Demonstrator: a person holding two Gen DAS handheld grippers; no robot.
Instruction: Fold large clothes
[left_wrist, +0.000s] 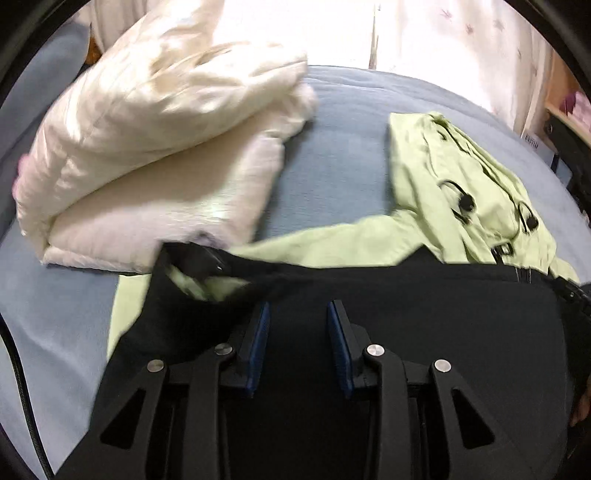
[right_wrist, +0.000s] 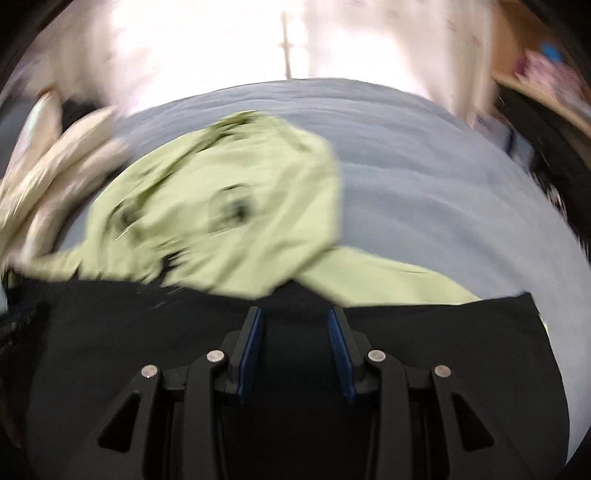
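Just under the left claw (left_wrist: 295, 325) lies the black part of the jacket (left_wrist: 369, 314), and the same black cloth fills the space under the right claw (right_wrist: 295, 328). Both claws stand partly open with nothing between the blue pads (left_wrist: 258, 343) — the cloth is below them, not gripped.

A little ahead of both claws the black cloth ends in a folded edge, and beyond it spreads the light green part of the jacket (left_wrist: 461, 177), with its hood and cords, on the blue bed (left_wrist: 332, 155). Ahead and to the left of the left claw sits a folded cream quilt (left_wrist: 147, 140), just beside the jacket's green sleeve.

To do this fold well, I think each claw should take one corner of the lower hem, at equal height, and pinch both layers so the edge stays straight.

Both claws point steeply down toward the bed; the right view is blurred.
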